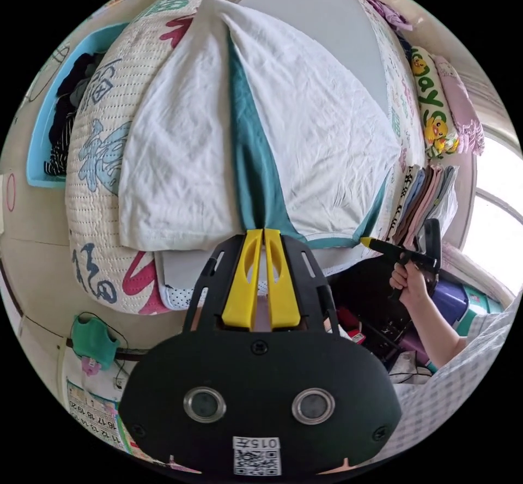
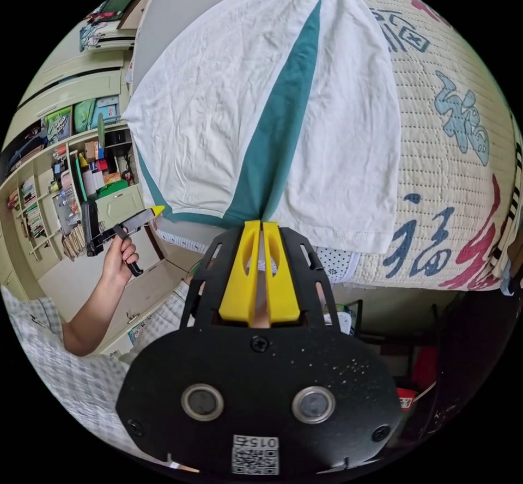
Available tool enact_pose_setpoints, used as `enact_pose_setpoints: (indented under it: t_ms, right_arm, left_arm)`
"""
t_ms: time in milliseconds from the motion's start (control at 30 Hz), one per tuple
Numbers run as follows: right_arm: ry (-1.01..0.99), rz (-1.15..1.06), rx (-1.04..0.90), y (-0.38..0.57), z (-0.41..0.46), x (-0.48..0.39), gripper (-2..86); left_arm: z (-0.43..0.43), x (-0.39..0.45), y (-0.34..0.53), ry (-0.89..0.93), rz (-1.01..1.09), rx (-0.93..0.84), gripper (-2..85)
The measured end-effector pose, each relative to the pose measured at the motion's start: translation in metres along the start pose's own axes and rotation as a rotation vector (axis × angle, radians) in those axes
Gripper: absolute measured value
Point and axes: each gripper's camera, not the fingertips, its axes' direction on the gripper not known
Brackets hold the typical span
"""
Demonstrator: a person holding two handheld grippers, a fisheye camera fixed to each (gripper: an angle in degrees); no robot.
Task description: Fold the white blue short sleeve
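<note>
The white short sleeve shirt (image 1: 327, 140) with a teal-blue panel (image 1: 253, 168) lies spread over a patterned quilt (image 1: 103, 140). In the left gripper view, my left gripper (image 1: 263, 231) is shut where the teal panel narrows at the near hem. To the right, a hand holds the right gripper (image 1: 366, 242) with its yellow tip at the teal hem corner. In the right gripper view, my right gripper (image 2: 260, 223) is likewise shut on the teal panel (image 2: 272, 140) of the shirt (image 2: 212, 102). The left gripper (image 2: 156, 211) is held at the far left hem corner.
A blue basket (image 1: 41, 140) of dark clothes sits beside the quilt. Folded clothes (image 1: 427, 200) and a cartoon pillow (image 1: 433, 108) lie near a bright window. Shelves and cupboards (image 2: 60, 179) stand behind the person's arm (image 2: 95, 298). A grey sheet (image 1: 321, 20) lies beyond the shirt.
</note>
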Motion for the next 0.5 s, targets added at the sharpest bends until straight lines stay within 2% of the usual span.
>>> enact_pose_setpoints:
  t_ms: [167, 333, 500]
  right_arm:
    - [0.030, 0.035, -0.001, 0.034, -0.008, 0.016, 1.7]
    - [-0.006, 0.160, 0.182, 0.097, -0.047, 0.074, 5.3]
    - [-0.091, 0.276, 0.269, 0.137, -0.052, 0.130, 8.5]
  left_arm:
    - [0.006, 0.022, -0.008, -0.098, 0.047, -0.068, -0.2]
    - [-0.016, 0.075, -0.028, -0.274, 0.217, 0.007, 1.3]
    - [0.008, 0.175, -0.087, -0.222, 0.482, 0.034, 5.3]
